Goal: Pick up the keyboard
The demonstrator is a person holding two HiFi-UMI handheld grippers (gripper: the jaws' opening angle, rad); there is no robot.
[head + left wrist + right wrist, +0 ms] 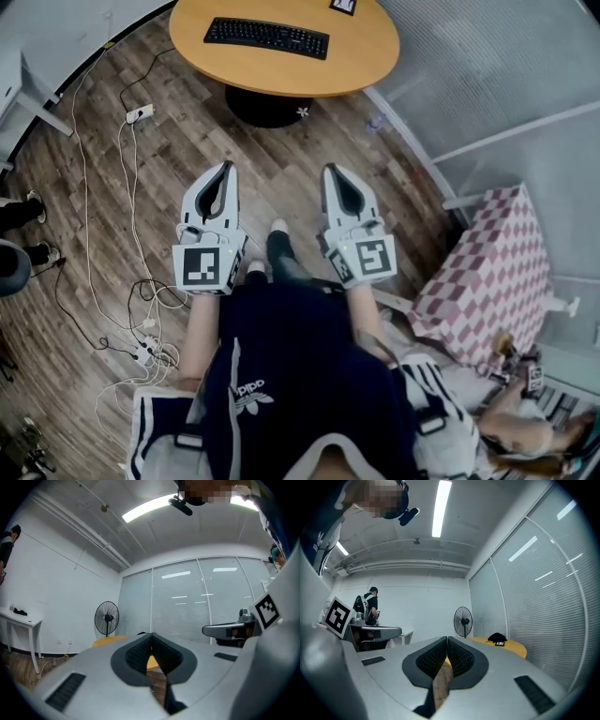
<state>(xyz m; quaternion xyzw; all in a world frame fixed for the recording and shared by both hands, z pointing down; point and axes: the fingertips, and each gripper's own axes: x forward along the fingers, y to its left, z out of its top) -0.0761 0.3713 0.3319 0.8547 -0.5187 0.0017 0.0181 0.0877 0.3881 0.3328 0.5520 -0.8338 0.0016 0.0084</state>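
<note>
Holding left gripper [227, 169] and right gripper [331, 172] side by side over plank floor [187, 141], jaws of both pressed together on nothing, black keyboard [267, 37] lying toward the left edge of the round wooden table [361, 52] ahead, white cables [131, 216] at left, blind-covered glass wall [187, 602] behind.

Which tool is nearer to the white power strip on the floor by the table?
Left. The left tool sits to the right of the power strip; the right tool is farther right, beyond the left one.
</note>
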